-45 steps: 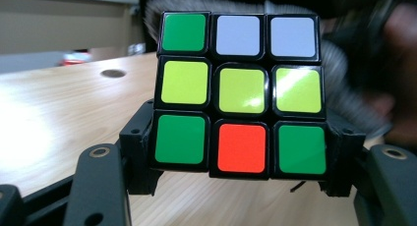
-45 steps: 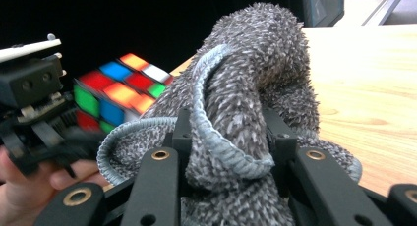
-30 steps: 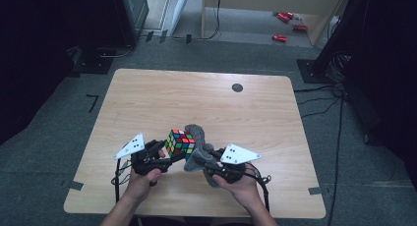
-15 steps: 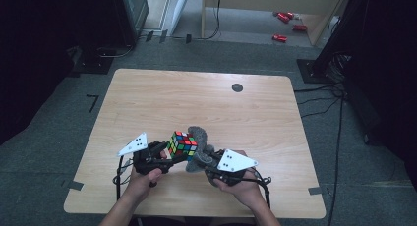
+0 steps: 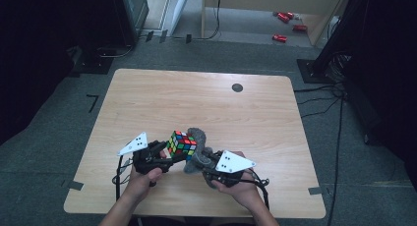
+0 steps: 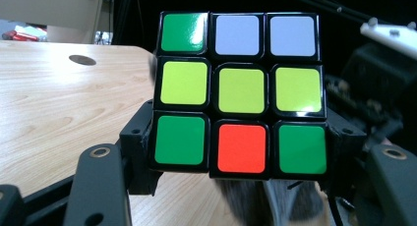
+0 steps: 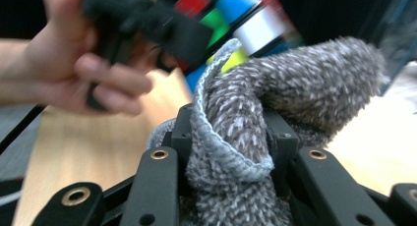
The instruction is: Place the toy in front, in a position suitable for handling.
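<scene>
- Near the front edge of the wooden table, left of centre — left gripper, held in the person's left hand, jaws closed tight on a puzzle cube and holding it clear of the tabletop
- Puzzle cube — scrambled; in the left gripper view the facing side reads green, white, white along the top row, three yellow across the middle, and green, red, green along the bottom; black jaw pads press on its lower left and lower right edges
- Right gripper, in the right hand — jaws have just eased slightly wider, yet they still pinch a folded grey cloth
- Grey cloth — fuzzy weave with a stitched pale hem; in the right gripper view it is bunched between the two jaws and humps up and over to the right, lying against the cube's underside
- White three-cornered plates — one atop each gripper, pointing outward
- Round dark disc — set in the tabletop at the far side, well apart from the hands
- Red items — on the floor beyond the table, too small to identify
</scene>
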The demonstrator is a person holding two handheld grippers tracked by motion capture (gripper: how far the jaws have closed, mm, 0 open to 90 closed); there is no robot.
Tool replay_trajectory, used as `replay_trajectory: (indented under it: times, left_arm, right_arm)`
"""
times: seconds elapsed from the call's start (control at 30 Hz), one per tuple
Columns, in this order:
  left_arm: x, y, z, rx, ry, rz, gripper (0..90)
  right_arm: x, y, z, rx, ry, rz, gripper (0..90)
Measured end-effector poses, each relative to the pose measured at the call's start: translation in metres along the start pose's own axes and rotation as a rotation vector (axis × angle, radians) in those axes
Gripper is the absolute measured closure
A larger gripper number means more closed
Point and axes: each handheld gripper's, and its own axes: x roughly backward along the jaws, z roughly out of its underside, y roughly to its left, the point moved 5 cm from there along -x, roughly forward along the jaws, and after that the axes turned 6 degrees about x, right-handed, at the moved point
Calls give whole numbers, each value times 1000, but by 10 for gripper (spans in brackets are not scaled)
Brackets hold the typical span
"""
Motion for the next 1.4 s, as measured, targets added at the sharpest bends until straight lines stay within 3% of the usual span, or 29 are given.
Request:
replay_trajectory:
  times: [0.07,0.13,0.33,0.53,0.67,0.83,0.93,1.03,1.1,1.2,1.3,1.4]
  left_arm:
    - [2,1,-2,9,-7,-6,347]
    - [2,2,-1,9,-5,-8,347]
    - [-4,0,4,-8,27,-13,347]
    - [-1,3,1,12,15,-18,347]
    - [-2,3,2,13,17,-16,347]
    - [-5,3,6,7,37,-24,347]
    - [-5,4,6,11,36,-37,346]
    - [-1,7,3,31,12,-39,346]
    - [0,8,2,33,9,-38,347]
    - [-2,6,4,23,25,-35,347]
    - [-6,4,7,2,48,-41,347]
    - [-6,5,7,3,49,-46,347]
  right_arm:
    - [-5,6,2,19,29,-31,672]
    - [-6,7,2,26,38,-31,677]
    - [12,-13,-7,-37,-44,56,685]
    - [0,1,0,-4,17,-13,683]
    - [1,0,-1,1,25,-7,684]
    - [13,-14,-7,-70,-42,45,685]
    - [6,-9,-1,-60,-13,26,681]
    - [-3,3,2,-26,30,-26,679]
    - [-6,7,2,-2,40,-33,679]
    - [0,-1,-1,-17,22,-3,681]
    - [8,-12,-3,-74,-19,44,684]
    - [6,-11,-1,-81,-7,40,685]
